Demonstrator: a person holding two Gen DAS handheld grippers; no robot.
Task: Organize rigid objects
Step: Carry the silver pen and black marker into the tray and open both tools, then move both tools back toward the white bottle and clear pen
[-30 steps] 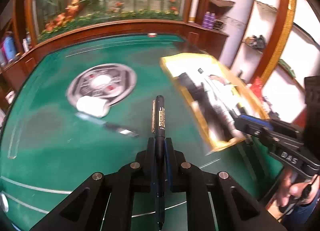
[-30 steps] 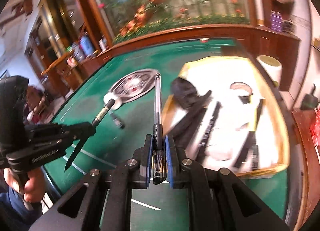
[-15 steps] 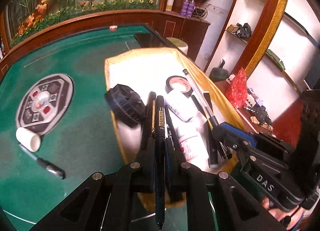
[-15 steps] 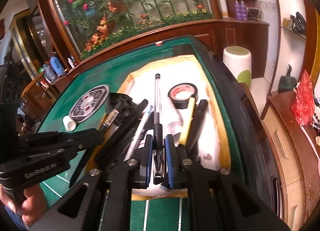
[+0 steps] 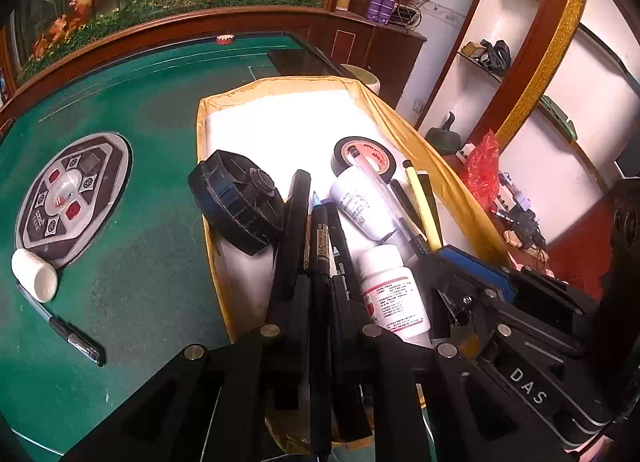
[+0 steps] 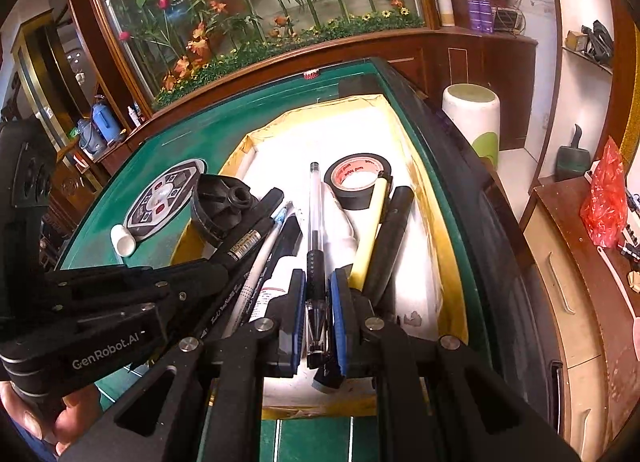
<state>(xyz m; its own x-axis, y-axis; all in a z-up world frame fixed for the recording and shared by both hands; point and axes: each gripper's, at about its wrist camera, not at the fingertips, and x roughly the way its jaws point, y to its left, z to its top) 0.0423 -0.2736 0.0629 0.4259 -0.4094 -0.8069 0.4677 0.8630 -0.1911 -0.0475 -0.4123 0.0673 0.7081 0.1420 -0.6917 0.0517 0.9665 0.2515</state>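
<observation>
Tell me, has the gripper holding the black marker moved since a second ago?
Yes. The left gripper with its black marker swung right, from above the green table to over the yellow tray.

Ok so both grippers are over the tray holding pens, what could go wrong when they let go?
1. The tray is crowded near the grippers; the clear ballpoint pen in the right gripper may land across the white bottle.
2. The left gripper and its black marker sit close to the right gripper, so they could knock.

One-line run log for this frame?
left gripper: shut on black marker | right gripper: shut on clear pen | both over tray
</observation>
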